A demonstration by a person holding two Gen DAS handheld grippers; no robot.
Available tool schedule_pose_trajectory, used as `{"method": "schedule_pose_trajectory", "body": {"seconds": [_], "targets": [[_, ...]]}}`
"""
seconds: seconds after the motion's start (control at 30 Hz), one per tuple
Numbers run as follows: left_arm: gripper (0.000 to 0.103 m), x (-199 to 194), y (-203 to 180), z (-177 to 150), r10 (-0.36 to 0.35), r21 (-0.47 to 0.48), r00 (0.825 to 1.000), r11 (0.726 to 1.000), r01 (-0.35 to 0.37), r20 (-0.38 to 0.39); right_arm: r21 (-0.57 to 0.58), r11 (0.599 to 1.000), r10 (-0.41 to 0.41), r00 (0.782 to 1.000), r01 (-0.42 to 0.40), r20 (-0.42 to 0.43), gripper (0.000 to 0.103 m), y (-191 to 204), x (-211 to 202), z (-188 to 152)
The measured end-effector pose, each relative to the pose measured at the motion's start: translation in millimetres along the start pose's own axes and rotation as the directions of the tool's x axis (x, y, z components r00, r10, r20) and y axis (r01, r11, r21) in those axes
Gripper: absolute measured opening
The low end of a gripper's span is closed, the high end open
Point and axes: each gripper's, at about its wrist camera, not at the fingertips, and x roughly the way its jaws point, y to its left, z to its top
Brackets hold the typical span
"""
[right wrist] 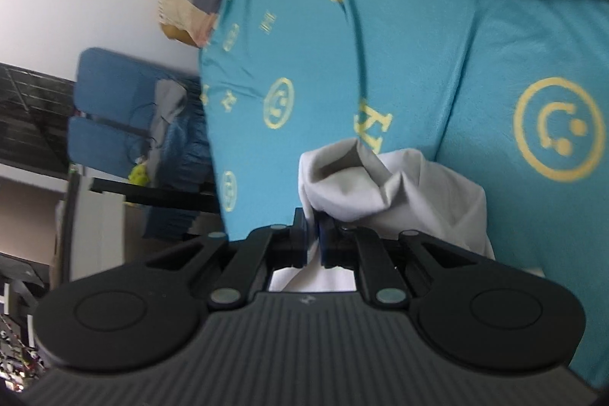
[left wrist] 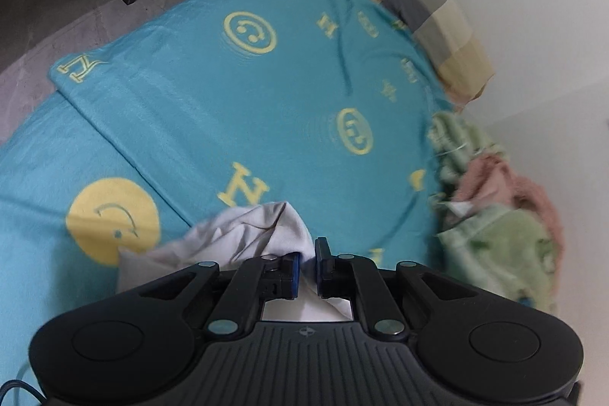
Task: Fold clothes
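The blue bed sheet [left wrist: 213,109] has yellow shapes printed all over it. Some are smiley faces [left wrist: 249,33] inside rings, and one smiley is a filled yellow circle [left wrist: 112,221]. Some are big yellow letters [left wrist: 245,189] that look like an N, or maybe an N laid over another letter. In the right wrist view the same yellow letters [right wrist: 371,126] and a ring smiley [right wrist: 559,128] show. The smaller marks are too blurry to read.
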Motion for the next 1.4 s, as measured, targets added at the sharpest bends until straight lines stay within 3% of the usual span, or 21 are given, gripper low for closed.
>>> {"method": "schedule_pose_trajectory", "body": {"seconds": [0.2, 0.33, 0.37, 0.47, 0.5, 0.53, 0.6, 0.73, 0.83, 0.9, 1.03, 1.23, 1.4], "targets": [[0.010, 32.9, 0.5, 4.1, 0.028, 0.112, 1.000, 0.993, -0.028, 0.003, -0.034, 0.998, -0.044, 0.999, 0.043, -0.020, 0.009, -9.8, 26.6, 10.5], [0.012, 28.3, -4.2, -4.6, 0.032, 0.191, 0.999, 0.981, -0.039, 0.041, -0.095, 0.993, -0.072, 0.997, 0.071, -0.001, 0.010, -2.5, 26.7, 6.7], [0.015, 22.8, -7.6, -7.4, 0.031, 0.220, 0.998, 0.975, -0.042, 0.054, -0.125, 0.990, -0.066, 0.998, 0.066, 0.005, 0.011, 1.3, 24.7, 5.2], [0.039, 0.6, -20.0, -18.3, 0.006, 0.308, 0.995, 0.951, -0.037, 0.102, -0.230, 0.972, -0.034, 0.999, 0.037, 0.015, 0.014, 13.5, 15.2, -0.9], [0.050, -6.4, -22.5, -22.0, -0.009, 0.332, 0.992, 0.943, -0.032, 0.122, -0.267, 0.963, -0.022, 1.000, 0.027, 0.021, 0.023, 17.7, 11.3, -3.4], [0.055, -12.6, -25.8, -26.6, -0.013, 0.364, 0.989, 0.930, -0.042, 0.147, -0.306, 0.952, -0.012, 0.999, 0.022, 0.035, 0.037, 22.1, 6.8, -6.4], [0.063, -21.3, -32.8, -36.9, -0.003, 0.438, 0.979, 0.895, -0.087, 0.202, -0.391, 0.920, 0.002, 0.997, 0.026, 0.071, 0.057, 32.5, -2.4, -13.2], [0.064, -7.8, -37.2, -47.8, 0.065, 0.510, 0.976, 0.845, -0.164, 0.207, -0.543, 0.833, -0.024, 0.988, 0.105, 0.154, 0.059, 48.9, -10.1, -23.9], [0.062, 9.2, -33.7, -49.4, 0.122, 0.530, 0.976, 0.824, -0.202, 0.183, -0.612, 0.760, -0.122, 0.973, 0.219, 0.196, 0.059, 48.5, 8.2, -25.3], [0.062, 16.9, -32.5, -51.4, 0.147, 0.552, 0.973, 0.804, -0.221, 0.177, -0.625, 0.734, -0.189, 0.964, 0.265, 0.187, 0.058, 41.7, 25.4, -22.9], [0.062, 19.4, -32.2, -58.6, 0.167, 0.575, 0.968, 0.781, -0.246, 0.186, -0.631, 0.720, -0.244, 0.956, 0.291, 0.163, 0.058, 32.6, 43.4, -22.7], [0.062, -19.0, -33.3, -85.9, 0.145, 0.581, 0.964, 0.774, -0.252, 0.224, -0.623, 0.736, -0.200, 0.964, 0.265, 0.174, 0.057, 35.4, 11.6, -38.3], [0.063, -53.6, -37.7, -112.5, 0.152, 0.588, 0.953, 0.758, -0.281, 0.261, -0.680, 0.684, -0.171, 0.964, 0.264, 0.203, 0.057, 44.9, -30.8, -73.2]]}}
